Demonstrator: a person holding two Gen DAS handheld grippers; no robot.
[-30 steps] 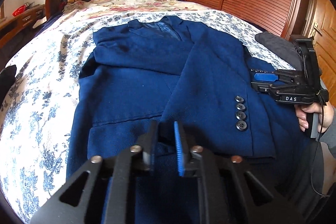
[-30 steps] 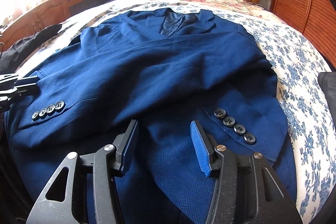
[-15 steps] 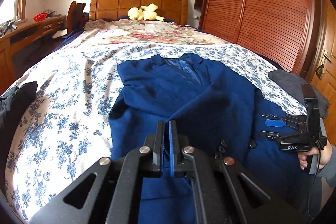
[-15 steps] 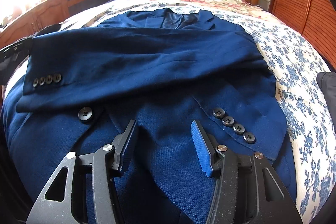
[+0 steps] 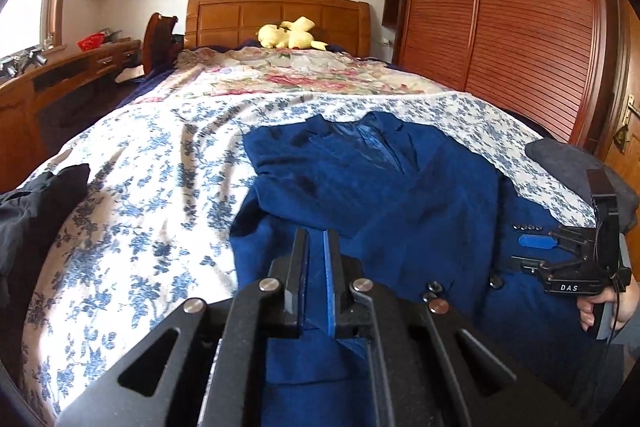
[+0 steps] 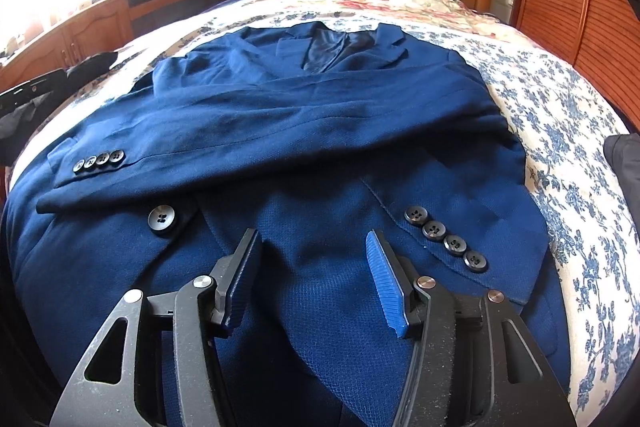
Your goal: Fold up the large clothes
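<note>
The blue jacket lies face up across the foot end of the bed, collar toward the headboard, with both sleeves folded over its front; the upper sleeve runs crosswise, its cuff buttons near the jacket's left edge in the right wrist view.

The left tongs are closed on a pinch of blue cloth at the jacket's near hem, which shows between the pads and hangs below them. The right tongs stand open just above the lower front panel, empty, with the cloth lying under the gap and the second cuff's buttons just off to their right.

The step in hand looks like taking both near corners of the hem to fold the bottom up toward the collar. To do it well, the right tongs should bite the hem at a matching spot on their own side, catching all layers and not only the top panel, so that the lift is even. Both hands should then rise together and carry the hem level. A lopsided lift would likely slide the crossed sleeves off the chest and undo the fold.
</note>
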